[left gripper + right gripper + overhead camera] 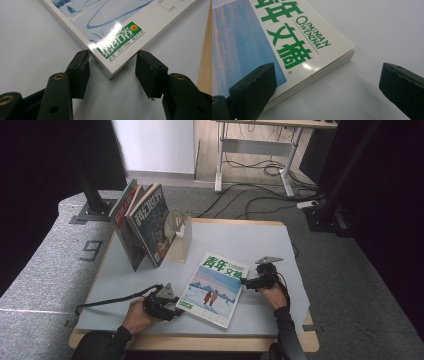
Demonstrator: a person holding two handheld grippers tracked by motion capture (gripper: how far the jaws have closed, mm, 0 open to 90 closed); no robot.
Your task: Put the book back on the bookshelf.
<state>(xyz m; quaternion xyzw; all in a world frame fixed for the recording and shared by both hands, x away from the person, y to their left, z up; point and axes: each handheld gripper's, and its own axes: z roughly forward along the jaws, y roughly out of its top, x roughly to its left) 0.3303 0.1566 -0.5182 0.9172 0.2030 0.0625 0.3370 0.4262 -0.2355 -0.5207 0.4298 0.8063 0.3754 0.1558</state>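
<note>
A: Where is the magazine (214, 289)?

B: Lower centre of the frame, flat on the grey mat (260, 242), long axis running lower right to upper left.

A: Your left gripper (176, 309)?

B: Its near-left corner pokes between the jaws, which stand apart and unclenched, pads not pressing.

A: And the right gripper (243, 281)?

B: Spread wide at the far-right corner, gripping nothing.

Both forearms enter from the bottom of the high view. The left gripper (176, 309) sits lower left, held low and level, pointing right, jaws partly apart. The right gripper (244, 282) sits right of centre, pointing left, jaws spread wide.
</note>
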